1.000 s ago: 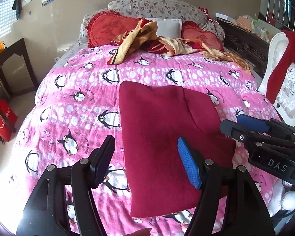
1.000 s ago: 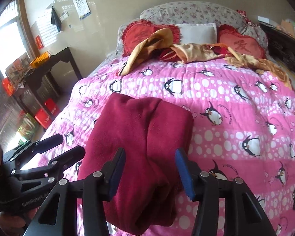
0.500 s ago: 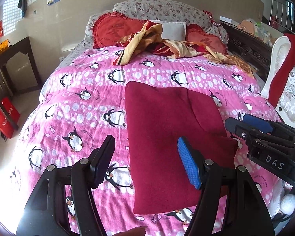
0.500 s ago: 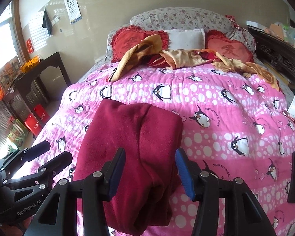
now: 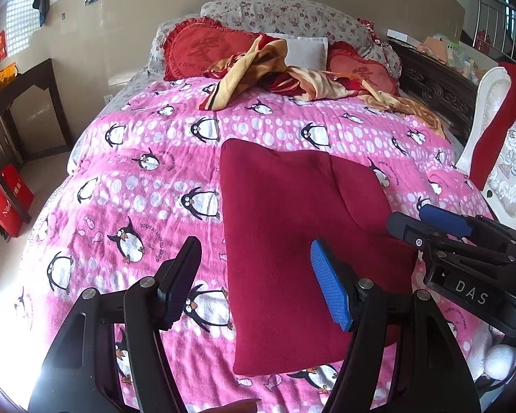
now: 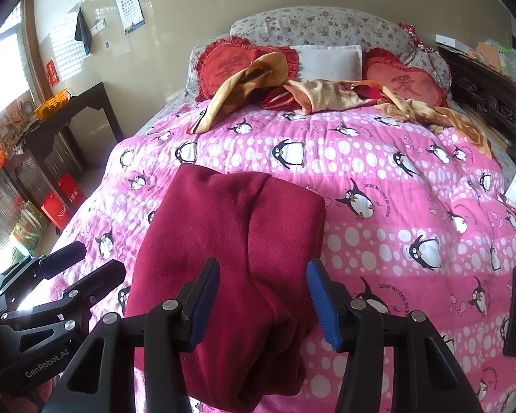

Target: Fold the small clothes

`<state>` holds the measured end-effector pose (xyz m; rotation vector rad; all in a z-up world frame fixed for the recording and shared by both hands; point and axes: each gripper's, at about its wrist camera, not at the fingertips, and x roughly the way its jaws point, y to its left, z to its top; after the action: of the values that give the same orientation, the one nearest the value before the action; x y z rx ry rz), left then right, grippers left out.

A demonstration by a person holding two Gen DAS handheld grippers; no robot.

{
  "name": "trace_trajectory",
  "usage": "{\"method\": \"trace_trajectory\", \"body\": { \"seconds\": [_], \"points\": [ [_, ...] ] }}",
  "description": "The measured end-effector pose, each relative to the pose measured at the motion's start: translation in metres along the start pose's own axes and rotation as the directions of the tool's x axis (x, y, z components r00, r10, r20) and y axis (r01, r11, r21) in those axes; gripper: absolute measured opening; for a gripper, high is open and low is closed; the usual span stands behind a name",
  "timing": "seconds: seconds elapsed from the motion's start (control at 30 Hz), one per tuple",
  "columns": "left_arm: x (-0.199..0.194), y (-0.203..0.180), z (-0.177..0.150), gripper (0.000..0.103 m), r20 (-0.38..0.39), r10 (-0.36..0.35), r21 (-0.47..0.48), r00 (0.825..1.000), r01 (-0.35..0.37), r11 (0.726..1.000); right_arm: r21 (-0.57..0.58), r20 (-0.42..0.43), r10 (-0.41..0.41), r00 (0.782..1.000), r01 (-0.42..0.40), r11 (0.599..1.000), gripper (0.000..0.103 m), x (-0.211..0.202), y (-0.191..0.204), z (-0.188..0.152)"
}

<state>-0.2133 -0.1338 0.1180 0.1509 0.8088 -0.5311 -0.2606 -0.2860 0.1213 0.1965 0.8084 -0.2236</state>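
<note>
Bed: pink penguin quilt [image 5: 154,158] covers it; pillows + a loose yellow-red cloth pile [image 5: 292,79] at head end, well apart from the work.
Garment: dark red fleece piece [image 5: 292,241], already folded to a rough rectangle, lies flat on quilt near foot edge, a bit right of centre; near end sags toward foot edge in right wrist view [image 6: 230,258].
L gripper [image 5: 254,282]: jaws spread, nothing pinched; hovers above garment's near-left part, left finger over bare quilt, right finger over fleece.
R gripper [image 6: 263,299]: jaws spread, empty; above garment's near-right part, fleece directly below and between the fingers, not touched as far as I can tell.
Risk 1: thick fleece, so a pinch may catch top layer only and the fold opens on lifting.
Risk 2: near end close to foot edge; a tug toward the person could slide it off.
Risk 3: grippers near each other; could clash if both go for the same edge.
</note>
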Motion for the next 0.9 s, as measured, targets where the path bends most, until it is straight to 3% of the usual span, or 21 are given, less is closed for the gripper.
{"method": "trace_trajectory", "body": {
  "seconds": [0.9],
  "points": [
    [0.005,0.002,0.002,0.066,-0.008,0.005,0.01,1.0,-0.005,1.0,0.062,-0.061,0.085,0.995,-0.081,0.995,0.052,0.017,-0.003,0.003]
  ]
}}
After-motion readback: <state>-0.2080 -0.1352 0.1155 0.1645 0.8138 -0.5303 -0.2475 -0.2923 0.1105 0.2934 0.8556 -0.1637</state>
